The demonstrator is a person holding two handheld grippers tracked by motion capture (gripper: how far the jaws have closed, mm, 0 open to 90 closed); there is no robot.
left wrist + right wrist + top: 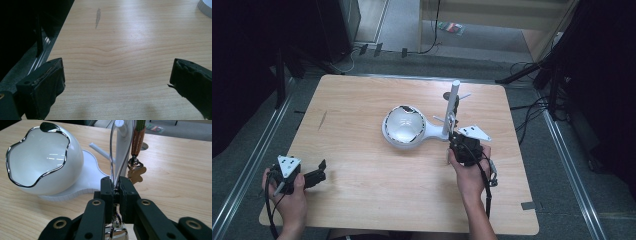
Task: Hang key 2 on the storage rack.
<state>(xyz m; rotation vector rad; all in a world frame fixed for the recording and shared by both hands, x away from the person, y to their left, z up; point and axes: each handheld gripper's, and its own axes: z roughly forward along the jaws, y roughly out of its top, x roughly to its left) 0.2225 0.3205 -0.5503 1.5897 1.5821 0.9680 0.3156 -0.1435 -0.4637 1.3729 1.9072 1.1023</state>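
Right gripper view: right gripper (115, 187) clenches a silver wire loop (111, 157) beside the white stand (123, 147); left gripper (117, 82) gapes released over the table (125, 50)

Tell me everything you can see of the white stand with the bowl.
The white stand looks like glossy plastic: a flat, figure-eight base on the wooden table, an apple-shaped bowl with a chrome rim tilted open, and an upright post with thin side pegs. A leather strap with a bear charm hangs beside the post. The right gripper pinches a thin wire loop next to it.
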